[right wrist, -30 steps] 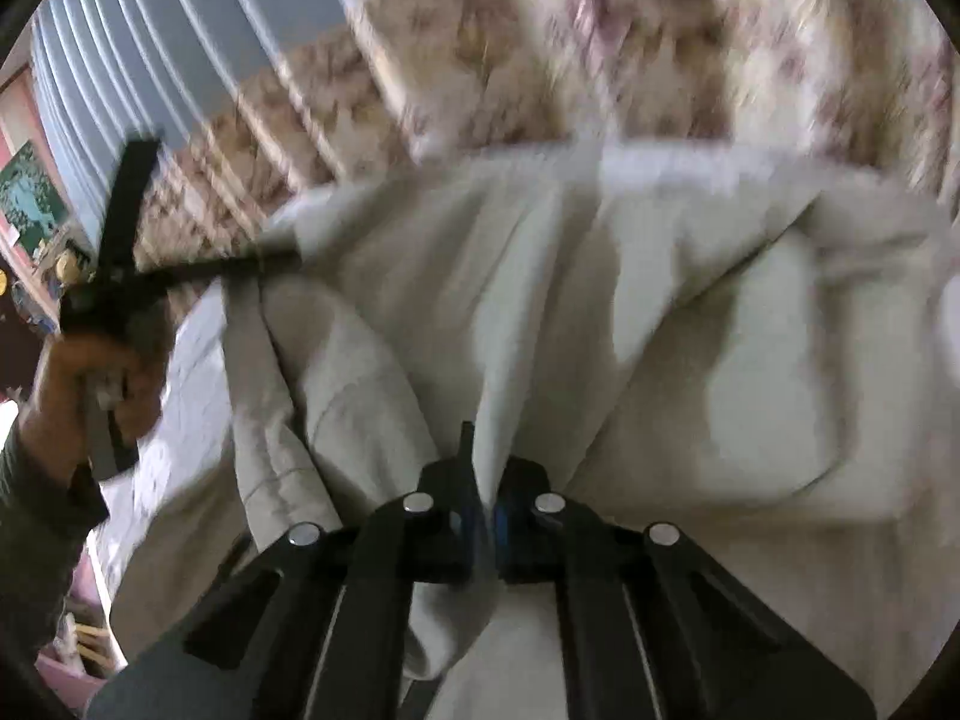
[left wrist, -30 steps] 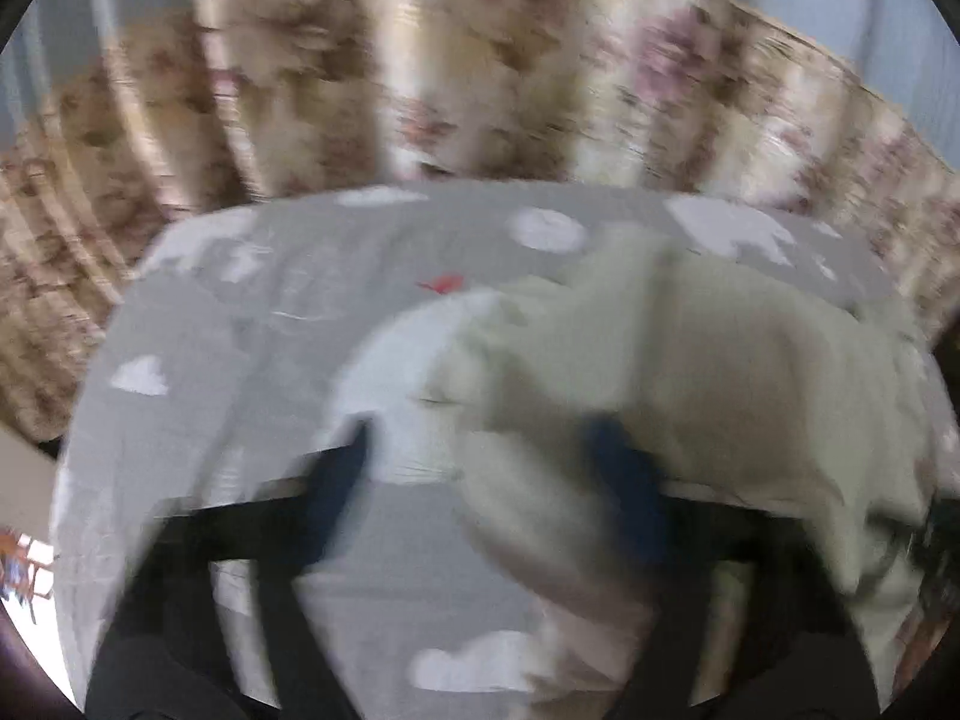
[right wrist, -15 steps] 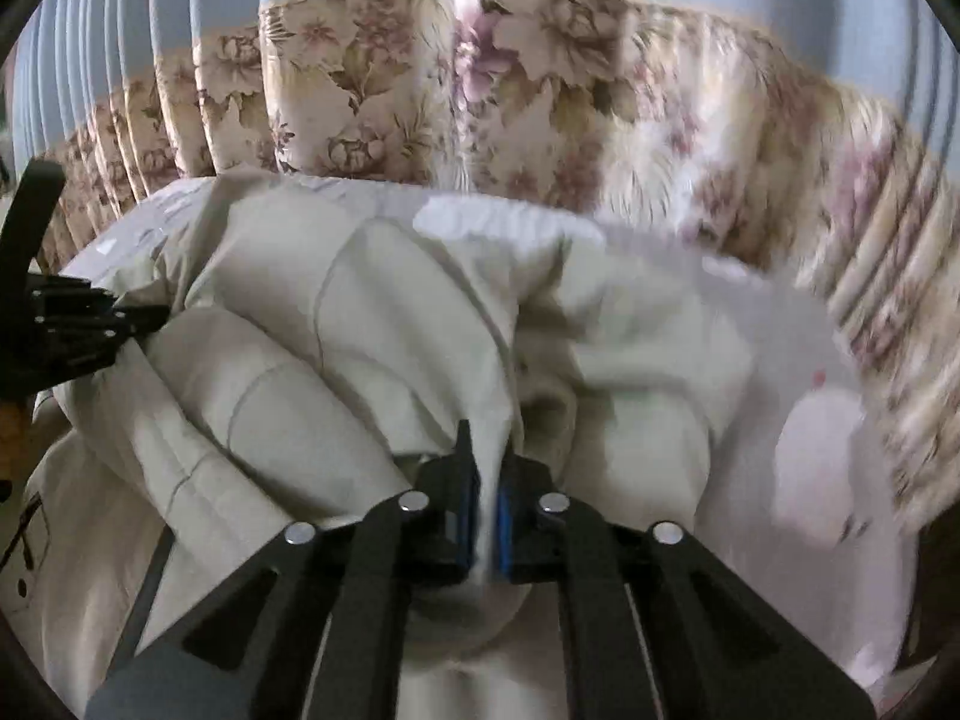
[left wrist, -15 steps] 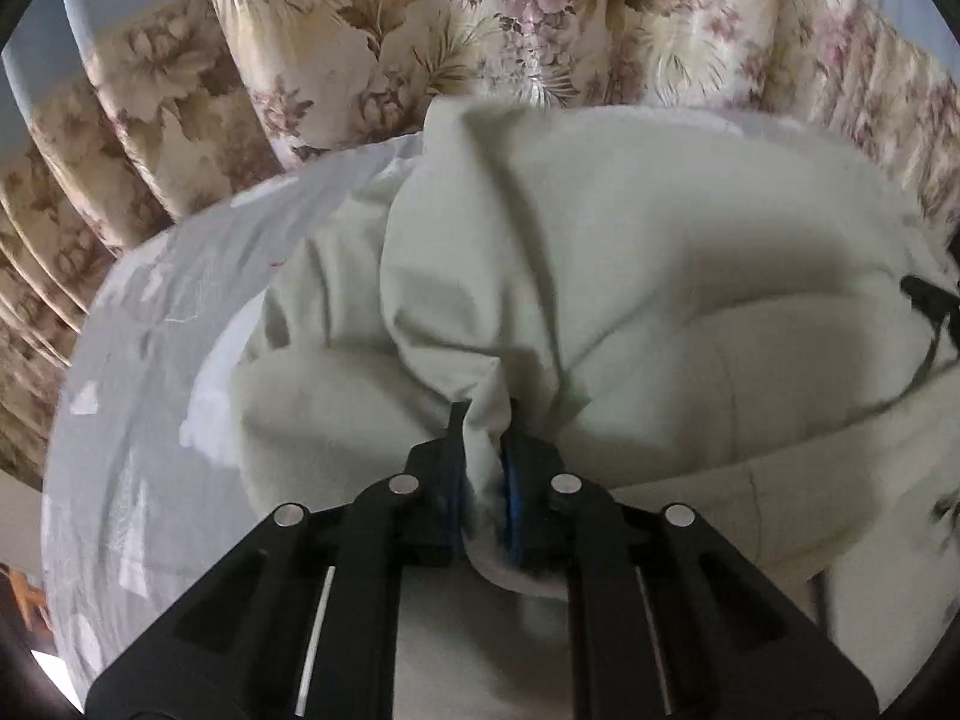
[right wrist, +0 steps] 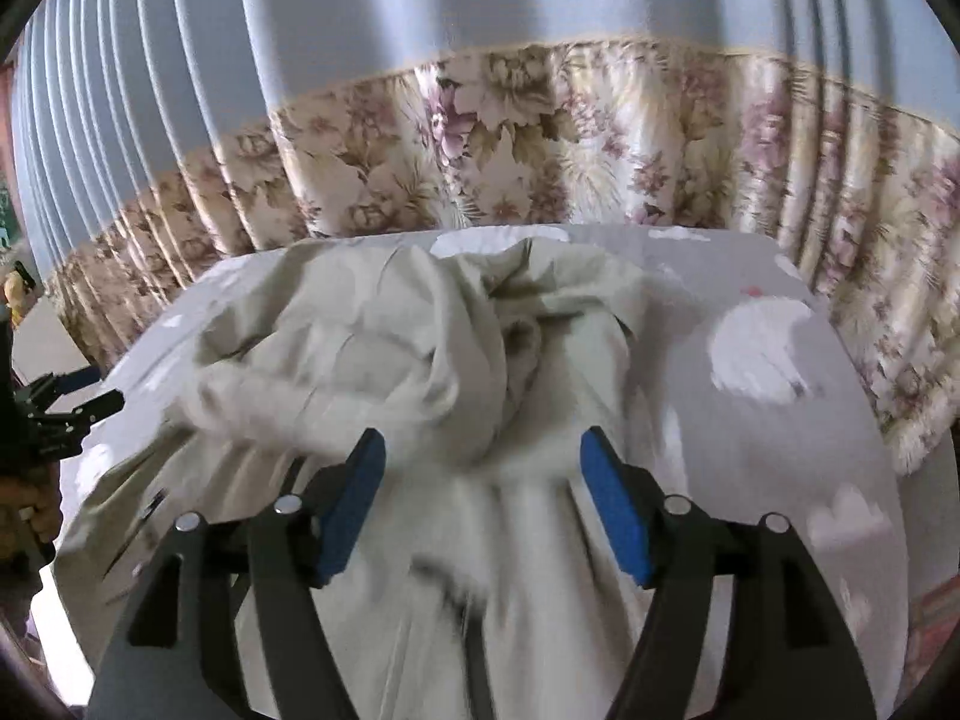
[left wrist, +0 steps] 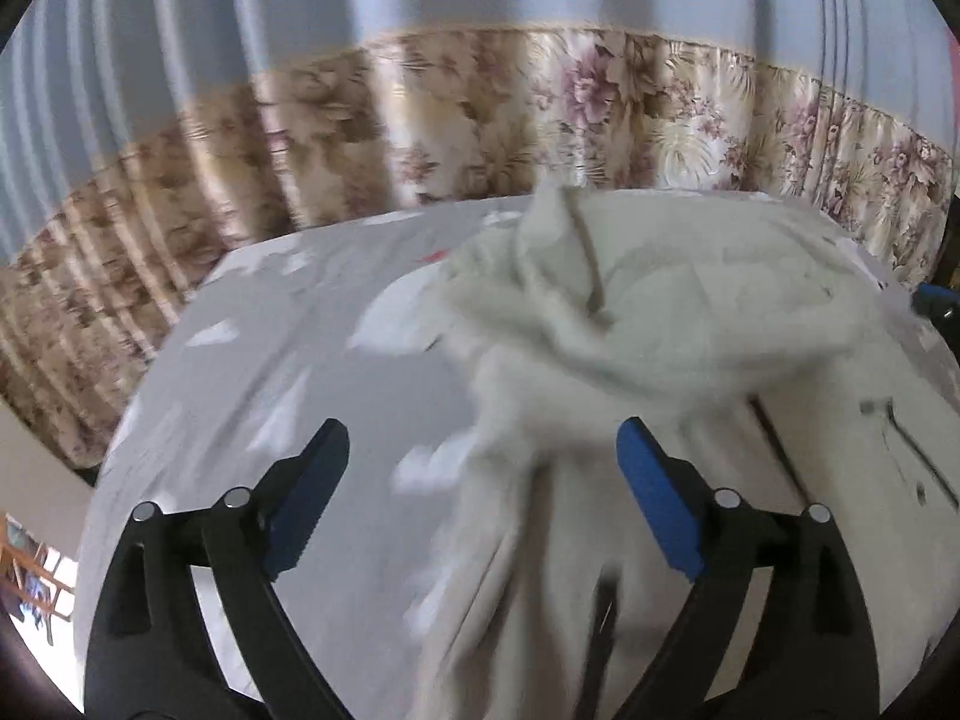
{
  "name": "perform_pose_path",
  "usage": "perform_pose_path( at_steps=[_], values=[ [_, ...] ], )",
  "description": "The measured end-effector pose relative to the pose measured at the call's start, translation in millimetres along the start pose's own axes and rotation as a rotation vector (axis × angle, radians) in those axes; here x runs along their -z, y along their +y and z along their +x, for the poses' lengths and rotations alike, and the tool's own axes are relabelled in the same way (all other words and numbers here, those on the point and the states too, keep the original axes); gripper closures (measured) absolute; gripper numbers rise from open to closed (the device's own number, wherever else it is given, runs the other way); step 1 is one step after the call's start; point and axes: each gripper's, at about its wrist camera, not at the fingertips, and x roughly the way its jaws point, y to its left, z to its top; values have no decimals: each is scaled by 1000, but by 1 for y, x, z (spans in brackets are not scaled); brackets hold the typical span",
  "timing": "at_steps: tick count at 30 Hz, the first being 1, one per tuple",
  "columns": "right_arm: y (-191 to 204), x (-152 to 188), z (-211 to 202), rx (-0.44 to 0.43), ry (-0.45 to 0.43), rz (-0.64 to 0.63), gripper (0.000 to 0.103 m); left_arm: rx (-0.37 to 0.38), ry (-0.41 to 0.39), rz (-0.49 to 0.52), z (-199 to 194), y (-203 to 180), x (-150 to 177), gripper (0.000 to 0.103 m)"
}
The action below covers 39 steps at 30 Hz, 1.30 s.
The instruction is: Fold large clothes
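Both tools are off the cloth. The left gripper [left wrist: 480, 480] has its blue-padded jaws spread wide and holds nothing; the right gripper [right wrist: 483, 480] is the same, wide and empty.

The large cream-coloured fabric garment [left wrist: 660, 330] lies on the grey bed sheet printed with white clouds [left wrist: 270, 372]. In the left wrist view it fills the field from 12 round to 5 o'clock, with bare sheet from 7 to 11. In the right wrist view [right wrist: 420, 330] it sits centre and toward 9 o'clock, with bare sheet at 3 o'clock.

The far part is bunched into a rumpled mound at 12 o'clock ahead of both grippers. My judgement: that portion has been laid over toward the body of the garment as one fold, and the open jaws fit a release so the cloth settles by its own weight. The mound is uneven, so I judge it needs smoothing or a fresh grip before another fold.

Behind the bed hangs a pleated curtain, floral band below and plain blue above [right wrist: 540, 120].

Hard to read: the near cloth is smeared by motion blur in both views. Dark lines [left wrist: 918, 456] on the garment at 4 o'clock in the left view could be a drawstring or a print; I cannot tell. Garment type and its near edge are unclear. The left gripper [right wrist: 60, 408] is cut off at the right view's 9 o'clock margin.
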Motion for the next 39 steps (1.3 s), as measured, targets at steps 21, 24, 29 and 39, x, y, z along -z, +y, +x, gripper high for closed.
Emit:
perform_pose_path(
  at_steps=[21, 24, 29, 39],
  values=[
    [-12, 160, -123, 137, 3, 84, 35, -126, 65, -127, -85, 16, 140, 12],
    [-19, 170, -129, 148, 4, 104, 35, -119, 70, -159, -87, 20, 146, 12],
    [-30, 179, -126, 161, 30, 120, 35, -83, 94, -162, -78, 17, 156, 12],
    [-23, 197, -101, 178, 95, 50, 33, 44, 101, -97, -64, -13, 173, 59]
  ],
)
